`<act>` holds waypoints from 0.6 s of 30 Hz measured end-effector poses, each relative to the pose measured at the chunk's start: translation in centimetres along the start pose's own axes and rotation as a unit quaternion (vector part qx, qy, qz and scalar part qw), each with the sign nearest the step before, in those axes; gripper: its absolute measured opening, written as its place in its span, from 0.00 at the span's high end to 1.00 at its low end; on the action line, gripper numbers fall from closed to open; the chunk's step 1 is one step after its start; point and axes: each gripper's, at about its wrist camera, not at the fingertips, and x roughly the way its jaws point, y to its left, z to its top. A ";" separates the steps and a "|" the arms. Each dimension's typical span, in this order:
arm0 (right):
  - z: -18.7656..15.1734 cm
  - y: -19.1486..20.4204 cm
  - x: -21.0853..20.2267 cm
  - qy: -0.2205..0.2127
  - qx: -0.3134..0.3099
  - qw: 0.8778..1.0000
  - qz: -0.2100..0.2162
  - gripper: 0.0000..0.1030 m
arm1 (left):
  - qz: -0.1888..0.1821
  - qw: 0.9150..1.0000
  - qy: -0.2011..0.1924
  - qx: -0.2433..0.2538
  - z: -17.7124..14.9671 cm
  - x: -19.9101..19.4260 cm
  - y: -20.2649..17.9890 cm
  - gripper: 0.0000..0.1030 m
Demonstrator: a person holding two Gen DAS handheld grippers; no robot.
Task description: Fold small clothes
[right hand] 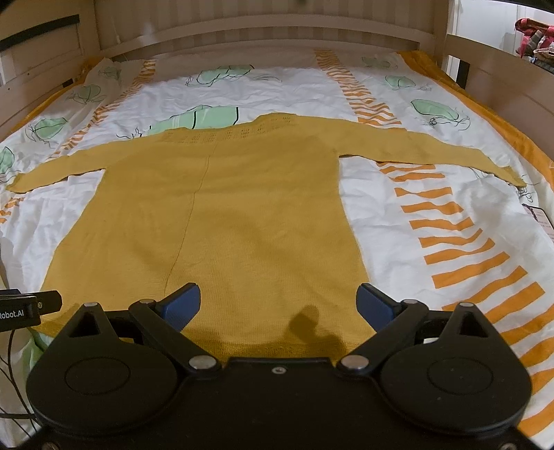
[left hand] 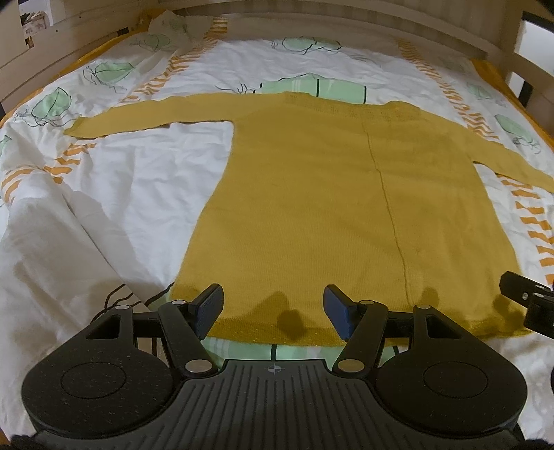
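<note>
A mustard knit sweater [left hand: 329, 194] is spread flat on the patterned bedsheet [left hand: 114, 173], both sleeves outstretched, while the left gripper [left hand: 273, 311] and right gripper [right hand: 278, 304] are held wide open above its hem, gripping nothing.

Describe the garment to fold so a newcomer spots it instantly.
Start at the wooden-framed bed and its white duvet printed with green and orange. The mustard-yellow knit sweater lies flat in the middle, sleeves spread. It is the only plain, solid-coloured cloth there.
</note>
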 end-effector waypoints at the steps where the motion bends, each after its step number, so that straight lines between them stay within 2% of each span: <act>1: 0.0 0.0 0.0 0.000 0.000 1.000 0.000 0.06 | 0.000 1.000 0.000 0.000 0.0 0.0 0.0 0.40; 18: 0.2 0.4 0.4 0.006 -0.005 1.000 0.005 0.06 | 0.000 1.000 0.001 -0.001 0.0 0.1 0.0 0.40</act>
